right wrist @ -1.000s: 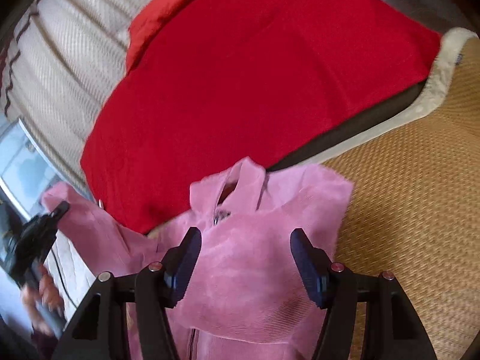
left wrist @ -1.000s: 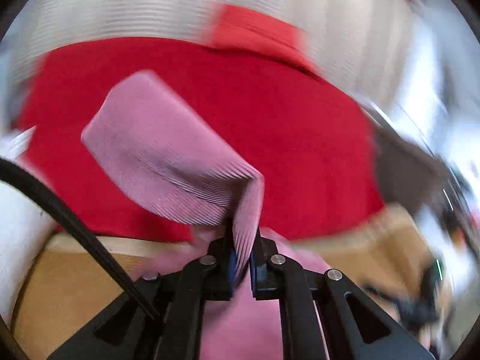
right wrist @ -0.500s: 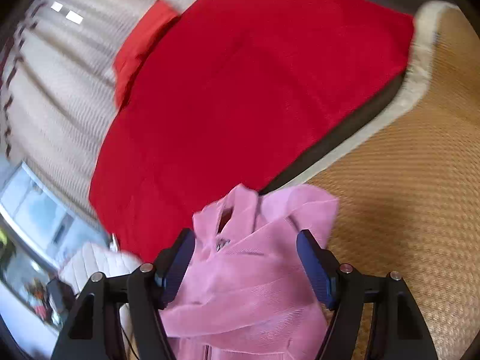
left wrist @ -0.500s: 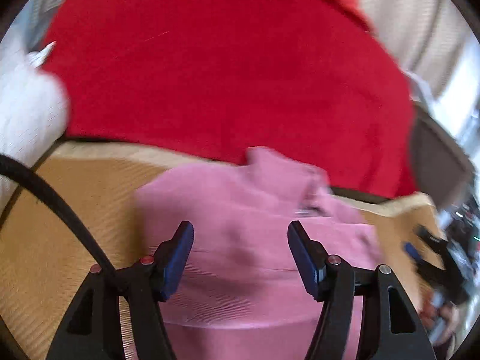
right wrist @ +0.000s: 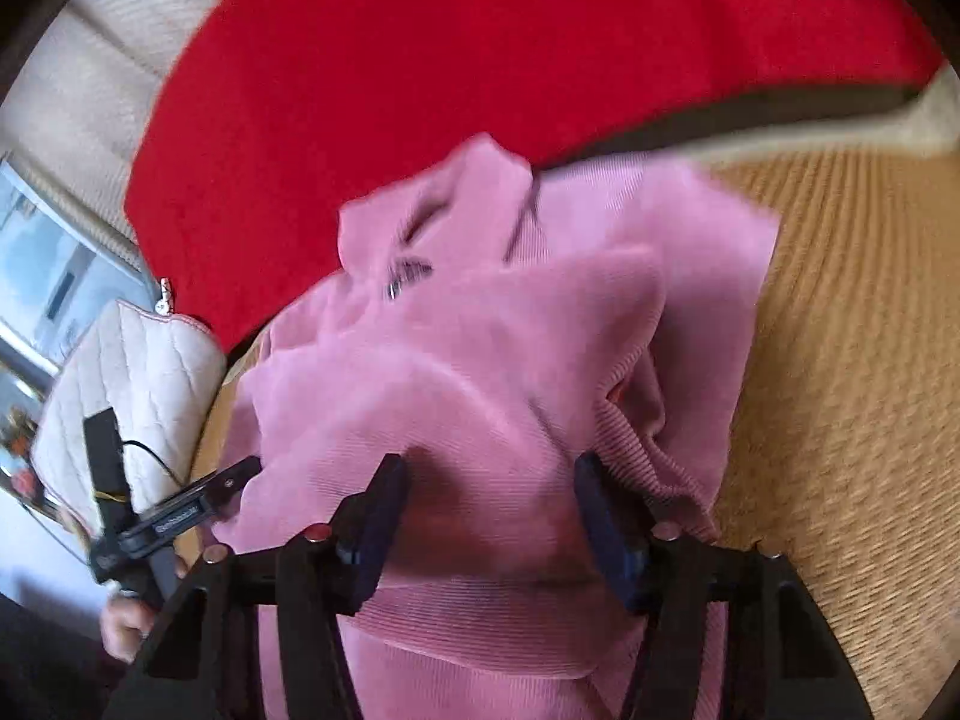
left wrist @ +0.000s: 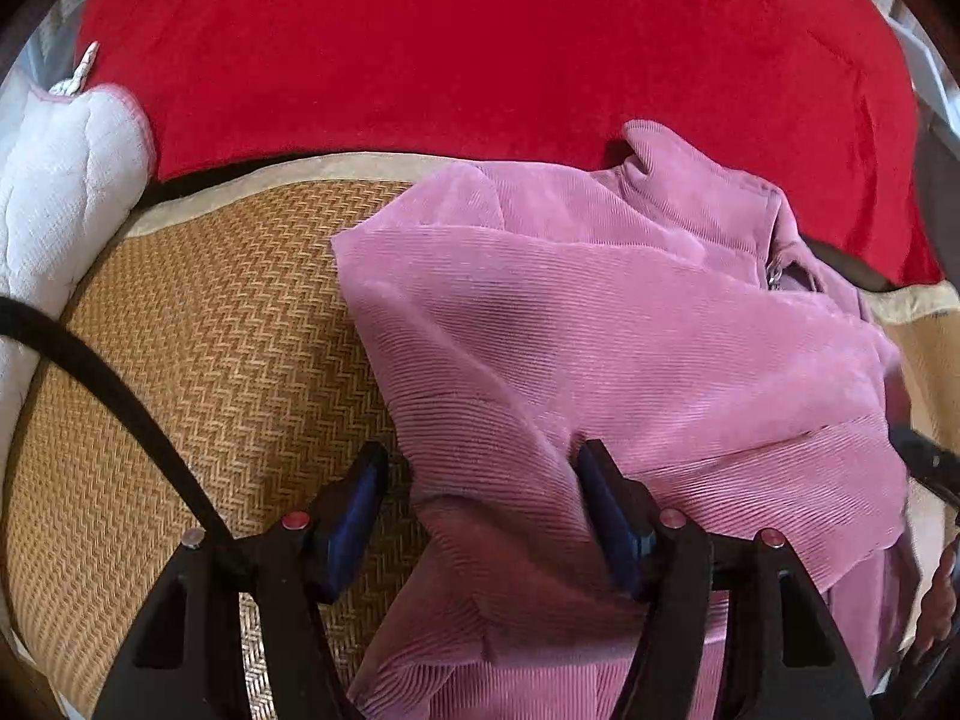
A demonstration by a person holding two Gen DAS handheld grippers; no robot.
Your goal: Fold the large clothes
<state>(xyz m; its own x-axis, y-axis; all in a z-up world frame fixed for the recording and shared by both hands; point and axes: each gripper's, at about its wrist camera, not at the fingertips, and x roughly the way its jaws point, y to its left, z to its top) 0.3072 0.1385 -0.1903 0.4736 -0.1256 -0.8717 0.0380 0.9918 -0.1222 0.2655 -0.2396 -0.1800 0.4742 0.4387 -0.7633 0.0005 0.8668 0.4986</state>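
Sleeves of the pink ribbed corduroy jacket (left wrist: 600, 348) are lying crossed over its body on the woven straw mat (left wrist: 198, 360), both left gripper (left wrist: 480, 498) and right gripper (right wrist: 489, 516) hovering spread and empty, likely needing a hem grasp next.

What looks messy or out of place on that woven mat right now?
The pink ribbed zip-up top is the odd one: it lies rumpled on the tan woven mat, its folded layers crooked, and its collar end spills off the mat's edge onto the red blanket. Nothing looks torn or spilled.
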